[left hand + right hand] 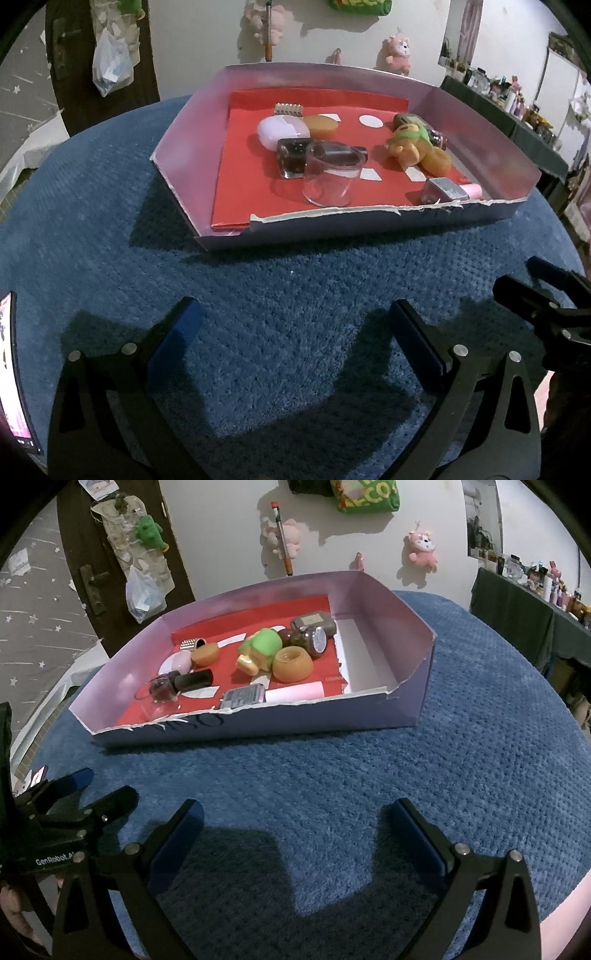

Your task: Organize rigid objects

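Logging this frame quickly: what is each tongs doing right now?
Left tongs: open, holding nothing, over the blue mat.
Right tongs: open, holding nothing.

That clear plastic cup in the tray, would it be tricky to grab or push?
The clear cup stands upright on the red liner, and looks thin-walled and empty, so it is probably light and may tip or slide when nudged. Its smooth round wall could slip between flat fingers. A hard squeeze might flex it.

A shallow lilac cardboard tray (484,218) sits on the blue textured cloth (277,314), ahead of both grippers. Inside it, a clear plastic cup (330,175) stands near the front wall, a dark square bottle (291,158) just behind it, and a tan plush toy with a green hood (410,146) to the right.
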Action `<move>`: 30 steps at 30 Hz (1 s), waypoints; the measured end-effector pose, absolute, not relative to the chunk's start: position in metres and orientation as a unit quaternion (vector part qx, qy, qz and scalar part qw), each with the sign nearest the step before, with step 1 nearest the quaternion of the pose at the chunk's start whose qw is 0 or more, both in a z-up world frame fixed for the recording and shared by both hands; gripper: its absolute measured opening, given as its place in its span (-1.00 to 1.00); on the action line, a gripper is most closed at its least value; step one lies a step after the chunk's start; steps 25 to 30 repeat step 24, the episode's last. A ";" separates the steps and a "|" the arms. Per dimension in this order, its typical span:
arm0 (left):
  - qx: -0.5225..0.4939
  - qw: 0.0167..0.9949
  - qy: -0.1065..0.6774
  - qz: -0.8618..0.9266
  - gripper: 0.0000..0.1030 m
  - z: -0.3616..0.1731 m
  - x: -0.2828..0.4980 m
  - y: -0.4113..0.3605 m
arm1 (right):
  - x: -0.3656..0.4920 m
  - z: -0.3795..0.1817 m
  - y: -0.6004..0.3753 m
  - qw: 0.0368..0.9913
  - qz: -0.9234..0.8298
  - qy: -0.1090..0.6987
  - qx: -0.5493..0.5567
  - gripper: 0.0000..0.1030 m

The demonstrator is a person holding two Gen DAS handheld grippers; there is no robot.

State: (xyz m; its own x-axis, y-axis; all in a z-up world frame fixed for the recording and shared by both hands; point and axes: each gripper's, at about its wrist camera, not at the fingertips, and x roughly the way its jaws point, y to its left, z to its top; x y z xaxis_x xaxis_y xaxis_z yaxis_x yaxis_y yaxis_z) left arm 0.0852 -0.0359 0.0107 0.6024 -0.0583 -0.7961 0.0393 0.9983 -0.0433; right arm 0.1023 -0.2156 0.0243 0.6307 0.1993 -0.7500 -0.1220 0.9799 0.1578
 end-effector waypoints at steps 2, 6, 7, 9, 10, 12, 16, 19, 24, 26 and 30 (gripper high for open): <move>-0.007 0.895 0.446 -0.025 1.00 0.010 0.085 -0.038 | 0.103 0.024 -0.214 0.902 0.088 0.421 0.042 1.00; -0.005 0.894 0.447 -0.023 1.00 0.011 0.085 -0.040 | 0.102 0.022 -0.212 0.903 0.087 0.420 0.037 1.00; -0.004 0.894 0.447 -0.022 1.00 0.010 0.085 -0.041 | 0.102 0.022 -0.212 0.903 0.087 0.420 0.036 1.00; -0.001 0.893 0.449 -0.021 1.00 0.010 0.085 -0.041 | 0.101 0.022 -0.212 0.903 0.086 0.420 0.034 1.00; 0.000 0.893 0.449 -0.021 1.00 0.010 0.085 -0.041 | 0.101 0.022 -0.212 0.903 0.086 0.419 0.034 1.00; 0.000 0.893 0.450 -0.022 1.00 0.009 0.086 -0.042 | 0.101 0.022 -0.212 0.903 0.086 0.419 0.035 1.00; 0.001 0.892 0.451 -0.022 1.00 0.010 0.086 -0.042 | 0.101 0.022 -0.212 0.903 0.086 0.419 0.035 1.00; 0.001 0.893 0.450 -0.022 1.00 0.010 0.086 -0.042 | 0.101 0.022 -0.212 0.903 0.086 0.419 0.035 1.00; 0.001 0.893 0.449 -0.022 1.00 0.009 0.086 -0.042 | 0.101 0.022 -0.212 0.903 0.086 0.419 0.035 1.00; 0.001 0.893 0.449 -0.022 1.00 0.009 0.086 -0.042 | 0.101 0.022 -0.212 0.903 0.086 0.419 0.035 1.00; 0.001 0.893 0.449 -0.022 1.00 0.009 0.086 -0.042 | 0.101 0.022 -0.212 0.903 0.086 0.419 0.035 1.00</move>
